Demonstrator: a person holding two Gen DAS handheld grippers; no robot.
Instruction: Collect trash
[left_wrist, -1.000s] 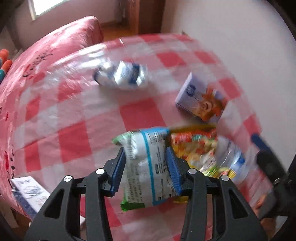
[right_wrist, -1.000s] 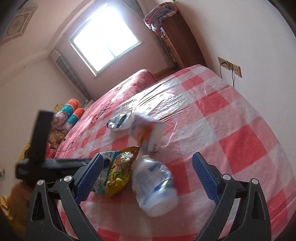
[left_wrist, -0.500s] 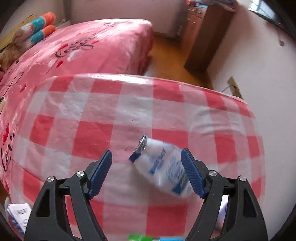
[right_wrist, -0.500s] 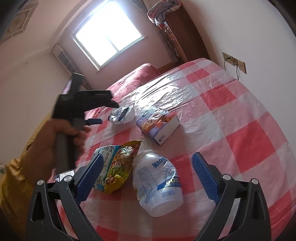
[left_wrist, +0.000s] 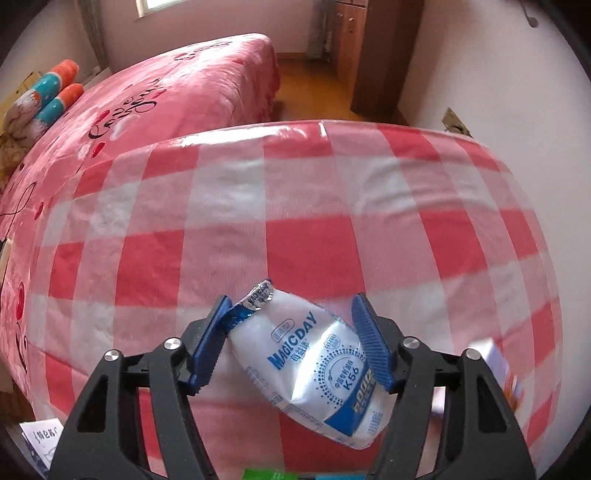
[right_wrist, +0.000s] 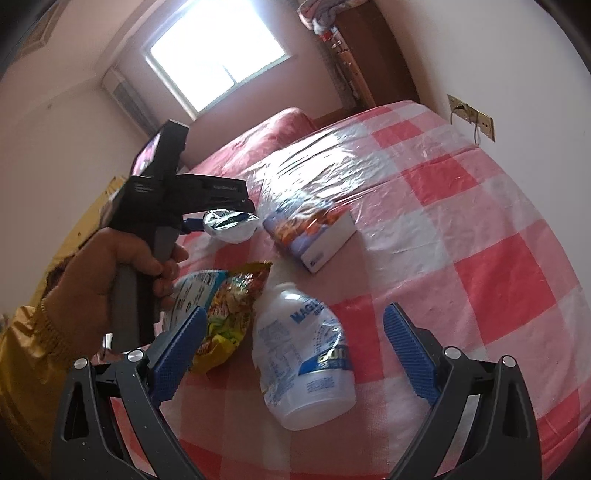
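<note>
Trash pouch (left_wrist: 314, 373): white-and-blue crumpled pouch lay between the left gripper (left_wrist: 291, 343) fingers, jaws parted, apparently touching it.
Surface: red-white checked tablecloth (left_wrist: 295, 221) under clear plastic; pink bed (left_wrist: 155, 85) behind.
Right view only: white bottle (right_wrist: 303, 354), snack bag (right_wrist: 229, 306), carton (right_wrist: 310, 232).
Right gripper (right_wrist: 295, 350): spread wide, empty.

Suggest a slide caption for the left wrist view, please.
Left gripper, jaws open, straddles a crumpled white Magicday pouch on the red-checked tablecloth.

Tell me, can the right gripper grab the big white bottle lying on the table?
Probably yes. The right gripper is open, and the white bottle lies right between its fingers with nothing covering it.
</note>
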